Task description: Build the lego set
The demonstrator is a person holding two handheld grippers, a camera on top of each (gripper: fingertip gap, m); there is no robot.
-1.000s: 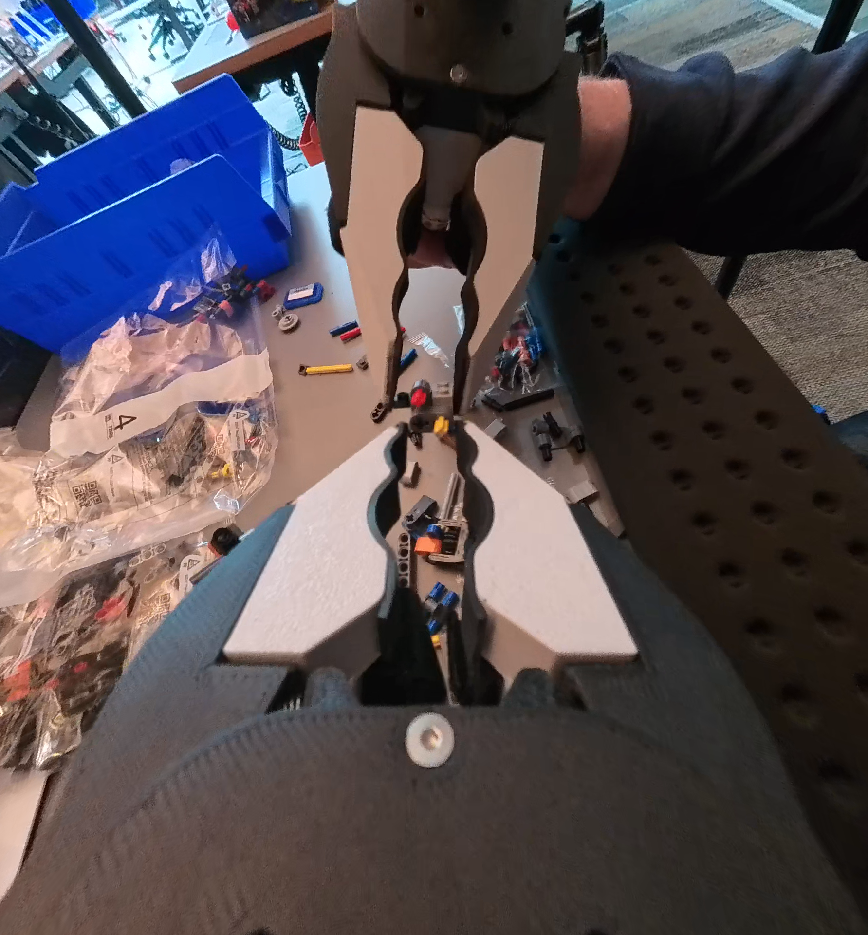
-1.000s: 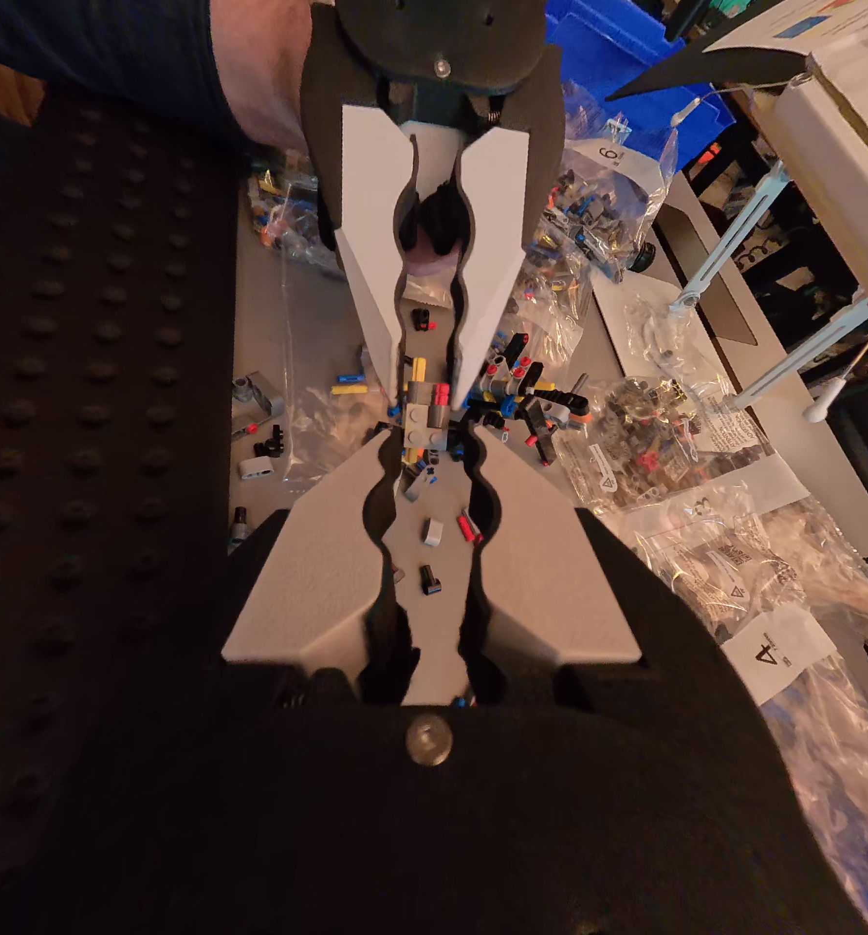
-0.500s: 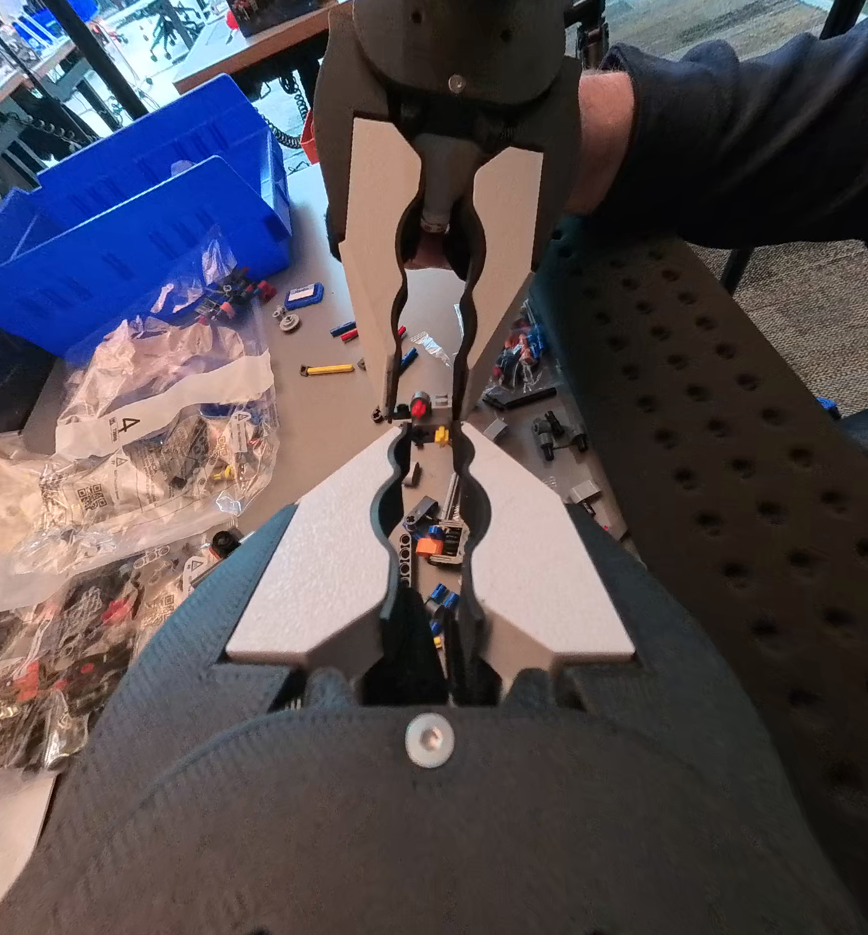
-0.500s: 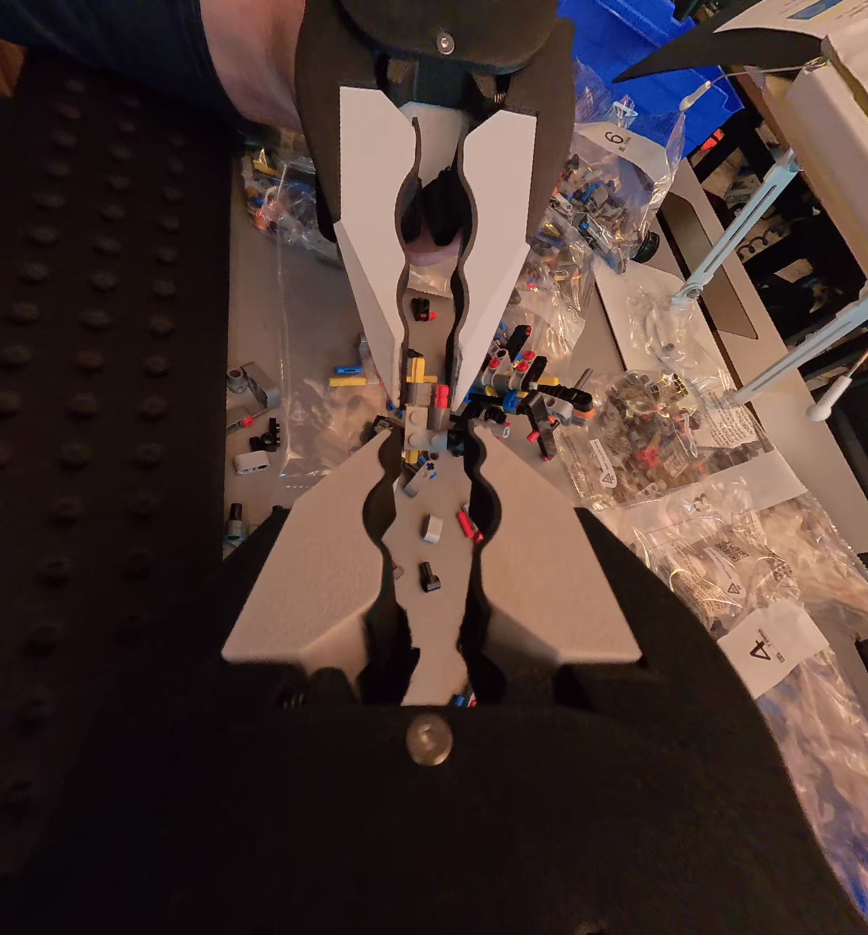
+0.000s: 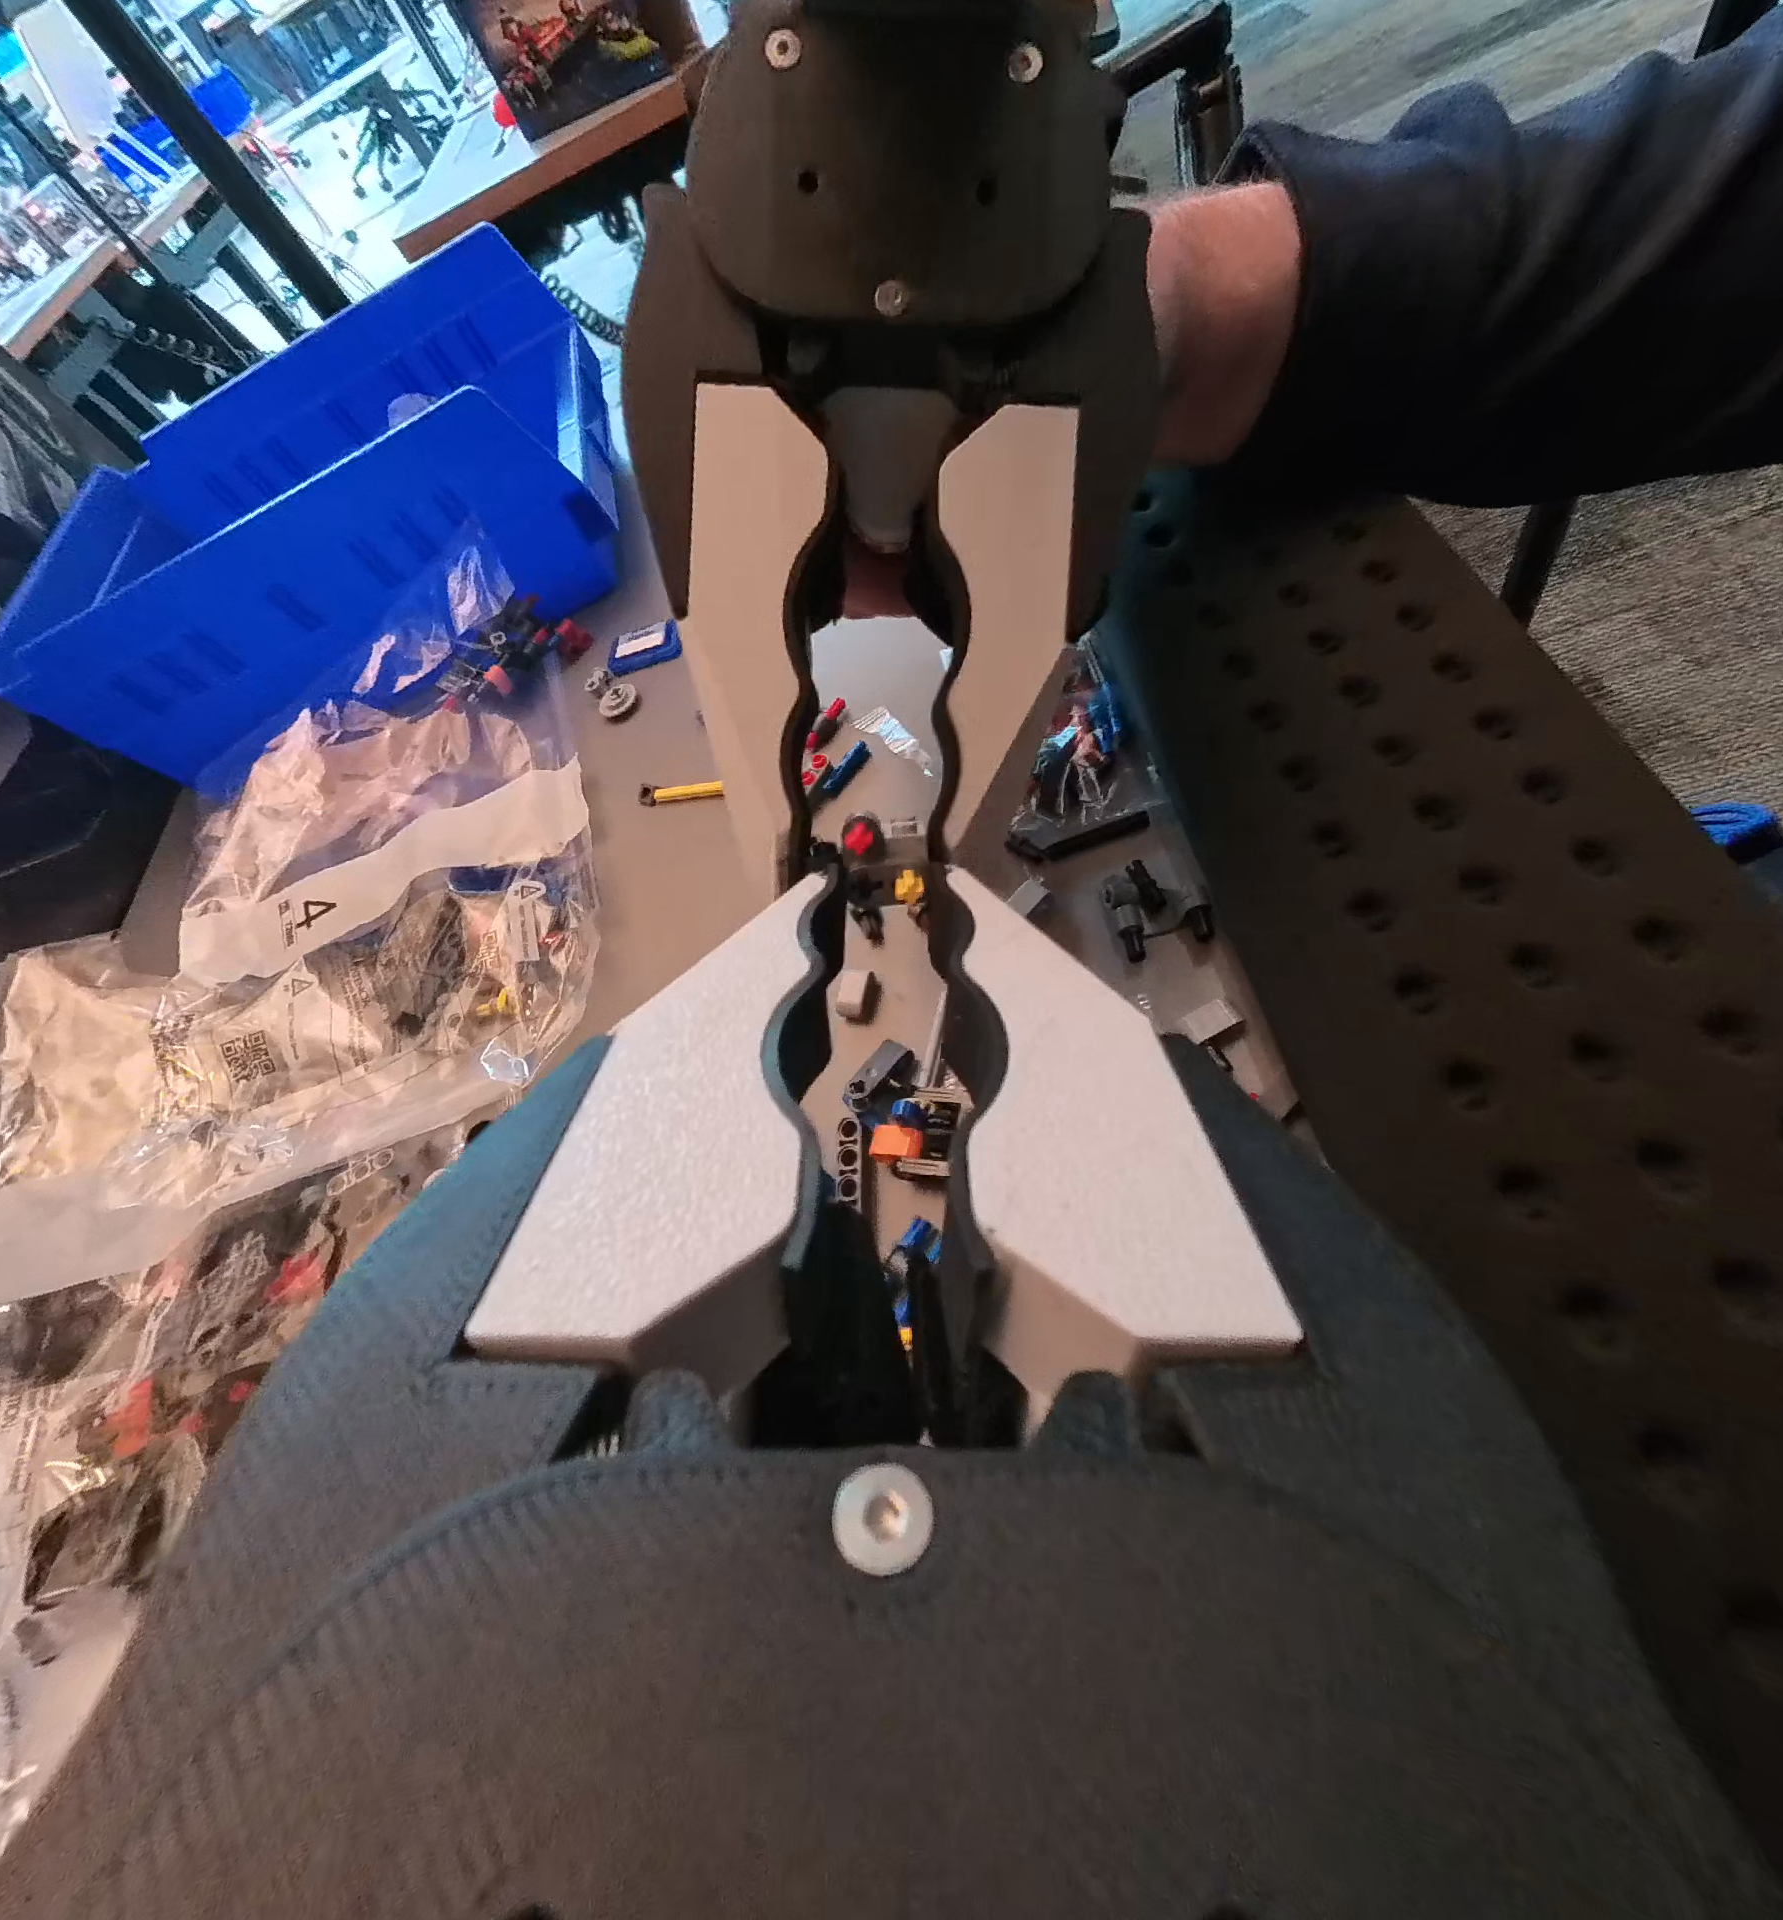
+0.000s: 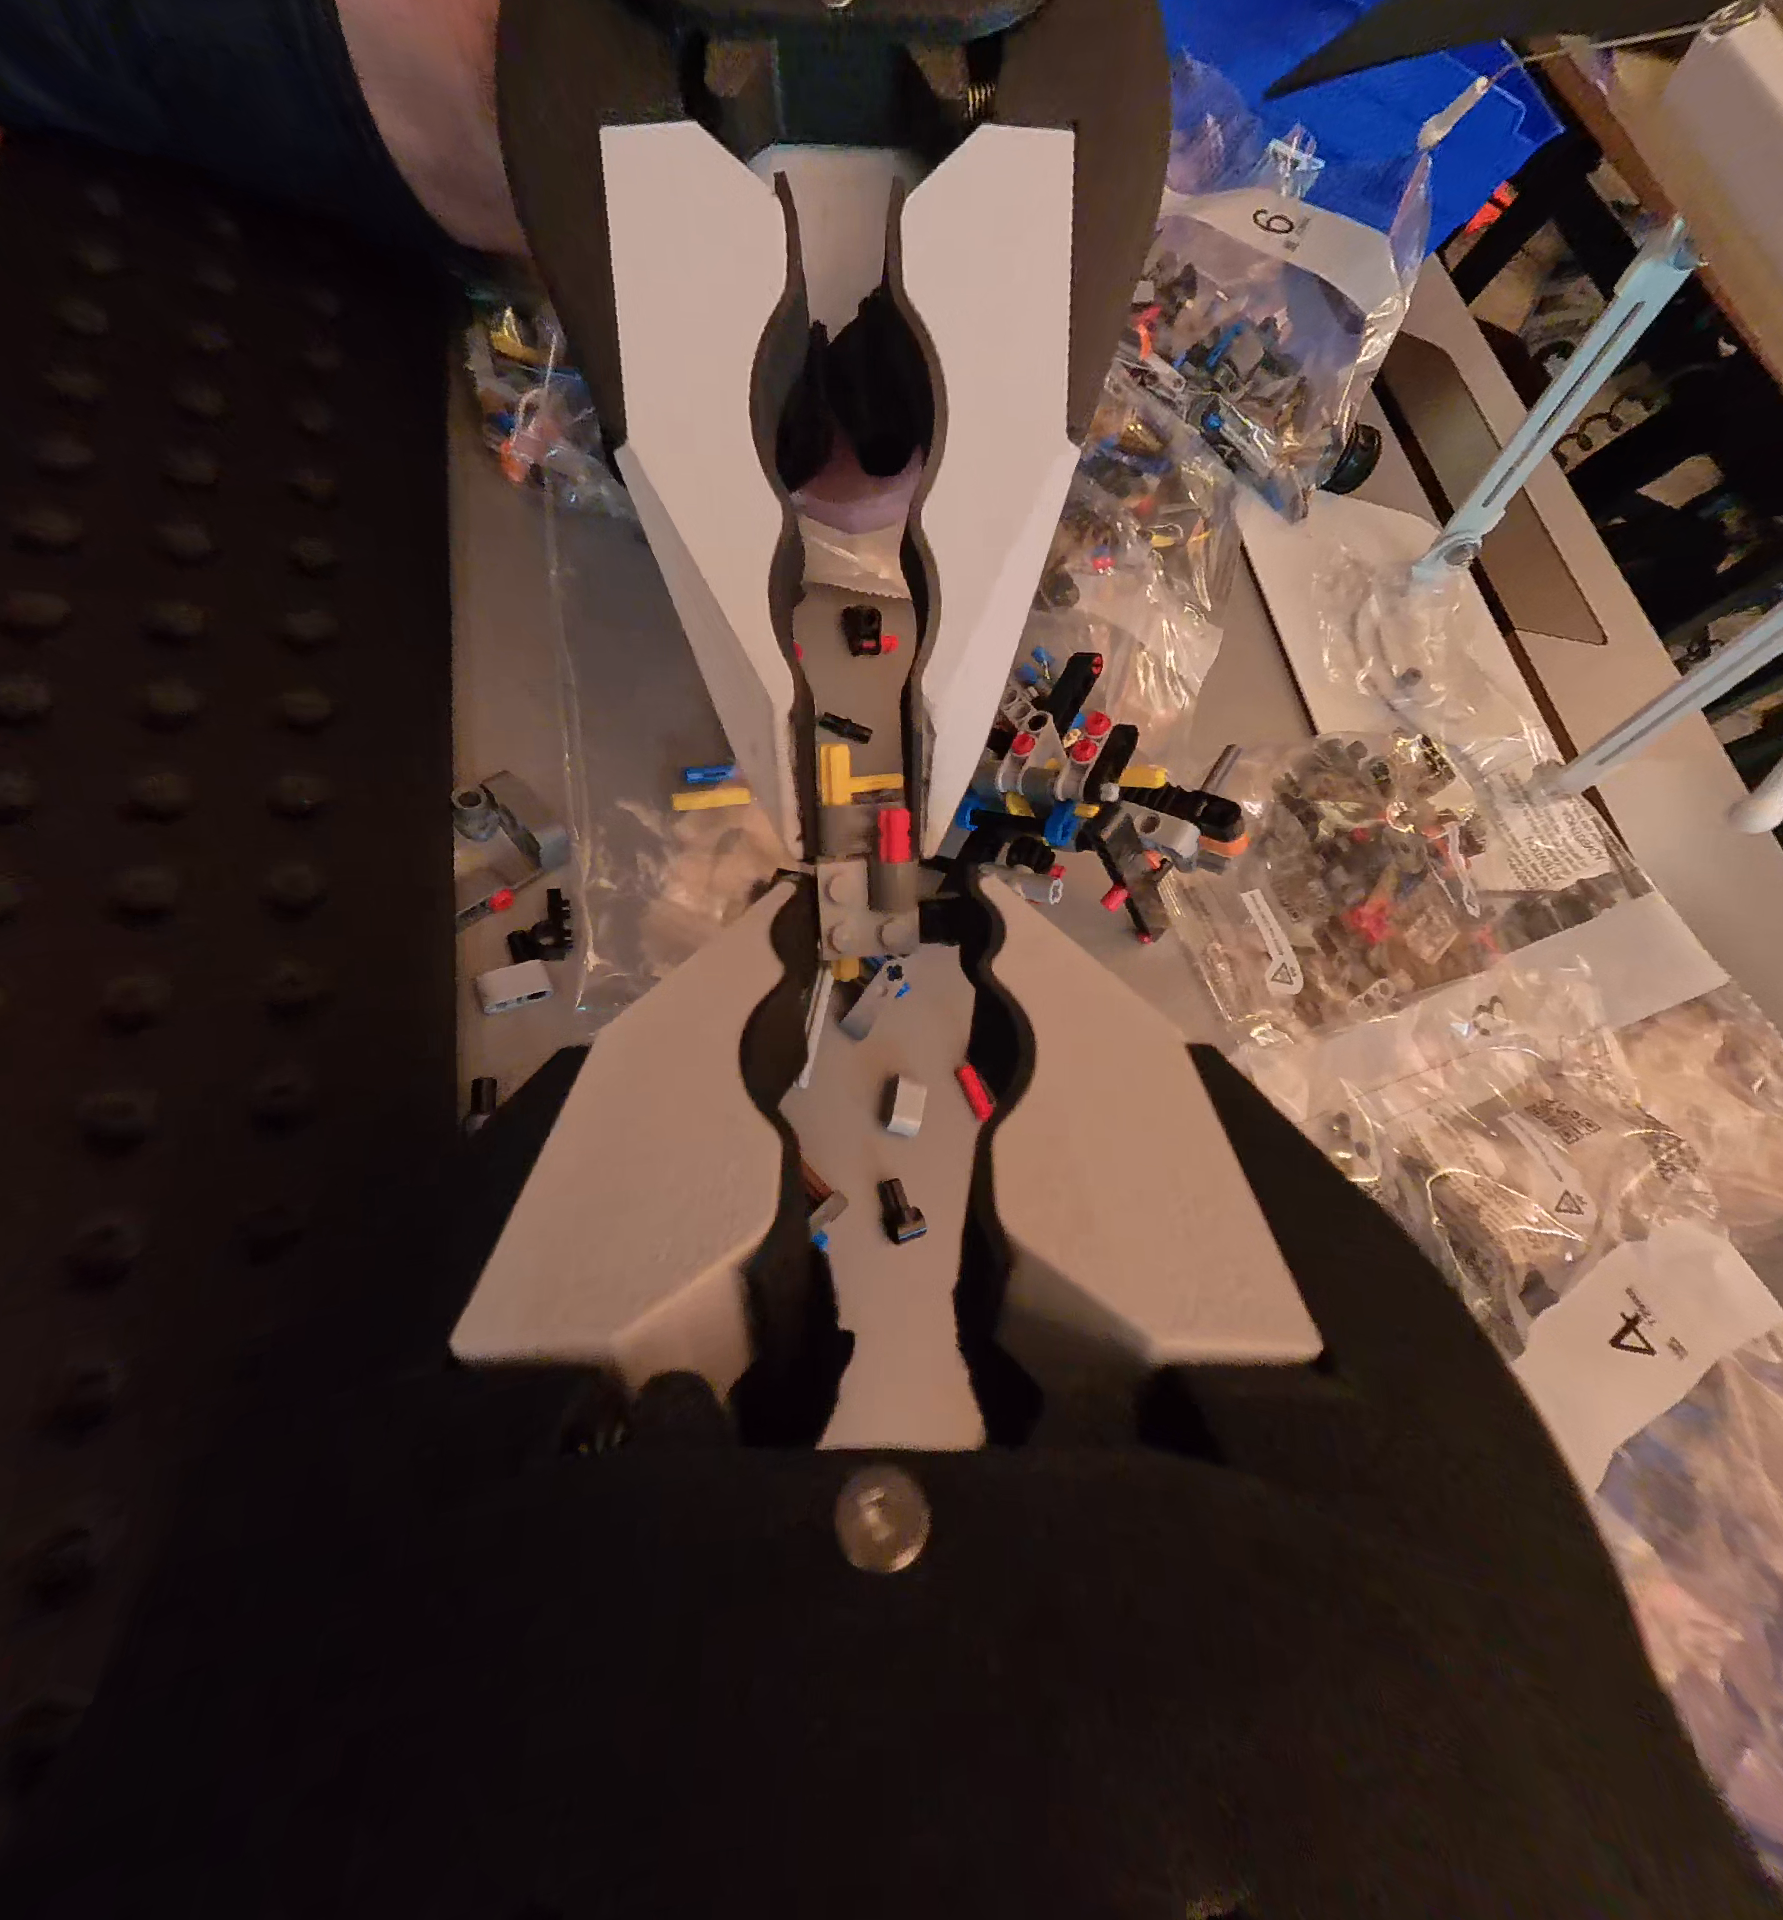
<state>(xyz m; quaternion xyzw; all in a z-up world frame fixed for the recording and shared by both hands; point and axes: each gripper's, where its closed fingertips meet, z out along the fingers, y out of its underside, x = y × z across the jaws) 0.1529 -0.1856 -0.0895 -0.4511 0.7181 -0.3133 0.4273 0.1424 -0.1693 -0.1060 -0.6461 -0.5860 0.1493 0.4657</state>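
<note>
Two claws (image 5: 882, 883) (image 6: 871, 894) clamp one grey assembly (image 6: 866, 904); bags (image 5: 367, 935) hold loose pieces.

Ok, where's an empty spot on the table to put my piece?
Bare table lies between the numbered bag and the yellow axle. It is crowded elsewhere: a tangle of pieces lies beside the grey assembly.

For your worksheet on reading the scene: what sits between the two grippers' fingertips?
A small grey lego assembly with a red pin, held between left gripper and right gripper; right wrist view.
</note>
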